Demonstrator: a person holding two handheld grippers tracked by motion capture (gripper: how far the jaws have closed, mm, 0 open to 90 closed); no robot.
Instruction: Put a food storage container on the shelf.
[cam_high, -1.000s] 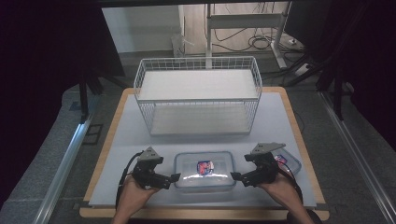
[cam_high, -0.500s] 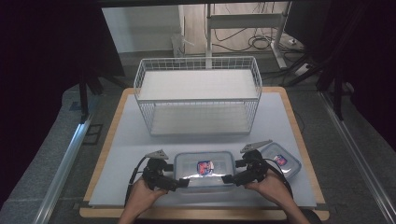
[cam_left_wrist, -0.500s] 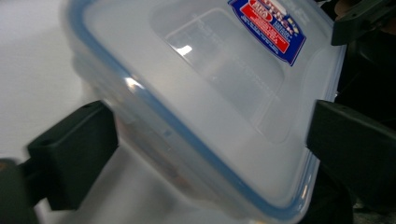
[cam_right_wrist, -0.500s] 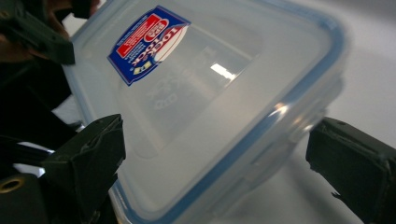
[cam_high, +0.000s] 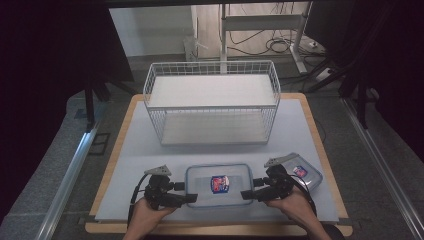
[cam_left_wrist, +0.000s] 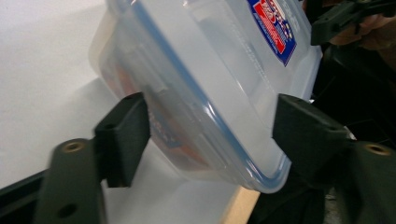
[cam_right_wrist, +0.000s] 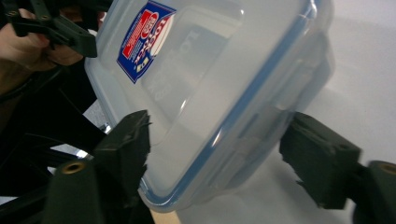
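A white wire-mesh basket (cam_high: 212, 102) of rectangular shape stands upright at the far middle of the pale grey table mat (cam_high: 135, 145), its open top facing up. The mat lies on a light wooden tabletop (cam_high: 122, 120), whose edge shows as a border around the mat. A second, smaller clear plastic lidded container (cam_high: 305, 172) with a red and blue label sits near the mat's right edge. Beyond the table, black cables (cam_high: 280, 46) lie on the floor beside a grey metal stand (cam_high: 300, 55).

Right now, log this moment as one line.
left gripper: closing on box end | right gripper: closing on other end | box on table
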